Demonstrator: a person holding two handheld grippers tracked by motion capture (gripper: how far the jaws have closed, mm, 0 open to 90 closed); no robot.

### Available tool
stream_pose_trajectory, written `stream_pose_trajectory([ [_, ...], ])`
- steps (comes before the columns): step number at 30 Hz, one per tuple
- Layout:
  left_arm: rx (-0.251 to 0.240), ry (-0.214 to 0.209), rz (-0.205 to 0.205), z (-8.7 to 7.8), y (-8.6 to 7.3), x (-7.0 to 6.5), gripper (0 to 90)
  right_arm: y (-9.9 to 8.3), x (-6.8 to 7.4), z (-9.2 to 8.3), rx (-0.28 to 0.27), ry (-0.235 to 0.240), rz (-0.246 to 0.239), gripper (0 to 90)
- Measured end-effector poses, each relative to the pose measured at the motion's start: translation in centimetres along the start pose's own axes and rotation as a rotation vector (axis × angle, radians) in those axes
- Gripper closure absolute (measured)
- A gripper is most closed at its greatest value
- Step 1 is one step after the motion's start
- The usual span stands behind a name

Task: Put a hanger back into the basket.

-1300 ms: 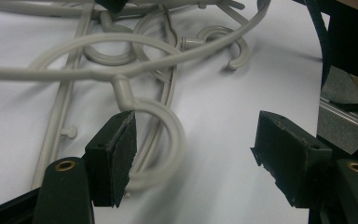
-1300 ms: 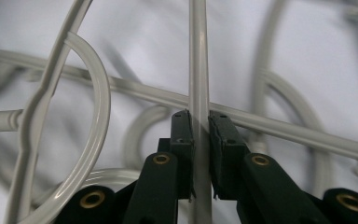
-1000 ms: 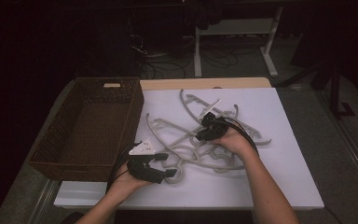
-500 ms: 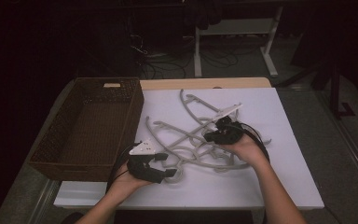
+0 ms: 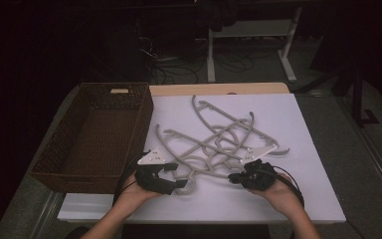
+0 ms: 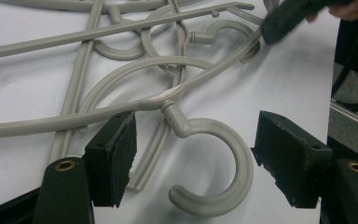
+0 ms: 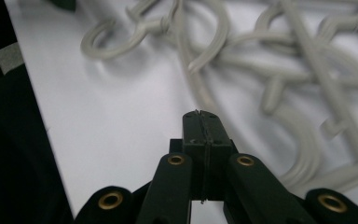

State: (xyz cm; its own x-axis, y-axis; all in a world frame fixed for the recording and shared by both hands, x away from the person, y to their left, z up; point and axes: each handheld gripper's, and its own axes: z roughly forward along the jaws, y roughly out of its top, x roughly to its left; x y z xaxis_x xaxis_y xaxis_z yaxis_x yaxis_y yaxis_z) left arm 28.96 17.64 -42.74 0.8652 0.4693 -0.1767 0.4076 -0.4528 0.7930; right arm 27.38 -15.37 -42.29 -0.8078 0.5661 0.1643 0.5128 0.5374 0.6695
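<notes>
At the near edge of the white table top (image 5: 308, 129), the person's two hands are holding their grippers low over the surface, well apart from each other. The left gripper (image 5: 171, 178) is sitting at the near left, just in front of the wicker basket (image 5: 69, 159), and its jaws are standing released, with the hook of the nearest hanger (image 6: 223, 154) lying on the table between the pads (image 6: 121, 149); neither pad is pressing on that hook, which is curling open toward the camera in the left gripper view. The right gripper (image 5: 235, 178) is hovering at the near right of the pile, its jaws clenched tight together on nothing after closing the last of the way, pad against pad in the right gripper view (image 7: 200, 122), with bare white surface under the tips and the grey arms of the hangers blurring past beyond them. Its tip is also showing in the left gripper view, at the top right, close to a hanger arm; whether it is touching there I cannot tell. Just past both grippers the tangle of grey plastic hangers (image 5: 219, 137) is sprawling across the middle of the table, arms crossing and hooks overlapping. The basket is standing at the left, beside the white top, its long side running away from the person. Farther off, the legs of a white stand (image 5: 291, 64) are rising from a dark floor.
</notes>
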Motion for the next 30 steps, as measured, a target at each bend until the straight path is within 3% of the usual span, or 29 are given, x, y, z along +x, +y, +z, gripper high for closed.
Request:
stream_pose_trajectory([
  [5, -0.002, 0.004, -0.003, 0.0, 0.0, 0.1, 29.7, -1.0, 0.7, 0.5, 0.027, 0.004, 0.002, 89.1],
  [9, -0.003, 0.006, -0.001, -0.1, 0.0, 0.1, 29.7, -0.9, 0.2, 0.9, 0.048, -0.046, 0.011, 89.1],
  [12, -0.005, 0.008, -0.002, -0.2, 0.0, 0.2, 29.7, -0.7, -1.0, 0.8, 0.044, -0.099, 0.032, 89.2],
  [17, -0.006, 0.009, -0.002, -0.2, 0.0, 0.2, 29.7, -0.3, -2.3, 0.6, 0.043, -0.143, 0.058, 89.2],
  [18, -0.005, 0.011, 0.0, -0.2, 0.0, 0.2, 29.7, -0.1, -3.3, 0.5, 0.031, -0.165, 0.08, 89.2],
  [20, -0.006, 0.012, 0.0, -0.2, 0.1, 0.2, 29.7, 0.1, -3.7, 0.4, 0.027, -0.174, 0.086, 89.2],
  [24, -0.004, 0.016, 0.005, -0.2, 0.3, 0.2, 29.7, 0.6, -5.8, 0.4, 0.031, -0.24, 0.117, 89.2],
  [30, -0.011, 0.032, 0.006, -0.1, 0.9, 0.4, 30.0, 0.4, -6.5, 0.0, -0.02, -0.219, 0.148, 89.2],
])
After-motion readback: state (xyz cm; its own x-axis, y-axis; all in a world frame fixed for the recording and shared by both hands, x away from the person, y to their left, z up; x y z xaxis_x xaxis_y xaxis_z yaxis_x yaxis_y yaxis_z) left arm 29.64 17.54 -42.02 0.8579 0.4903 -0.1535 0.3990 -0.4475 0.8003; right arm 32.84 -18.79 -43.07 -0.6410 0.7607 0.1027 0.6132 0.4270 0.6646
